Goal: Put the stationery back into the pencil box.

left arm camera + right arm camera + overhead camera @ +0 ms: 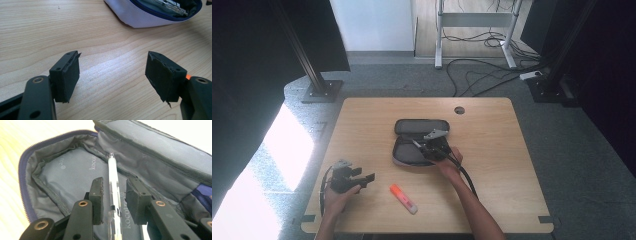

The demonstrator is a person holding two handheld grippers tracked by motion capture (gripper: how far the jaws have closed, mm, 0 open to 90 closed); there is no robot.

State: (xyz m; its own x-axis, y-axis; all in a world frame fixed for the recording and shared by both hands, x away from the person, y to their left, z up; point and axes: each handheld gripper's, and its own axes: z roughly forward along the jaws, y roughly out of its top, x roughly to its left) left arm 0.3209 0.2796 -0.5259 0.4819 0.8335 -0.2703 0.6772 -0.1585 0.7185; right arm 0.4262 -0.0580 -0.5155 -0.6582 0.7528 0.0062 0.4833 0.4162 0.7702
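Observation:
An open grey pencil case (404,152) with a blue zip lies at the middle of the wooden table (492,150). My right gripper (418,145) reaches into it. In the right gripper view a clear white pen (113,182) lies on the case lining (67,175) between the jaws of the right gripper (115,195), with a gap on each side, so the pads do not press on it. My left gripper (368,178) rests near the table's front left, open and holding nothing (112,75). An orange and white highlighter (403,198) lies between the two hands.
The case's white outer edge (140,17) lies ahead of the left jaws. A round cable hole (459,110) sits at the table's far side. Beyond the table, cables (482,75) trail on the floor and black stands (319,90) rise.

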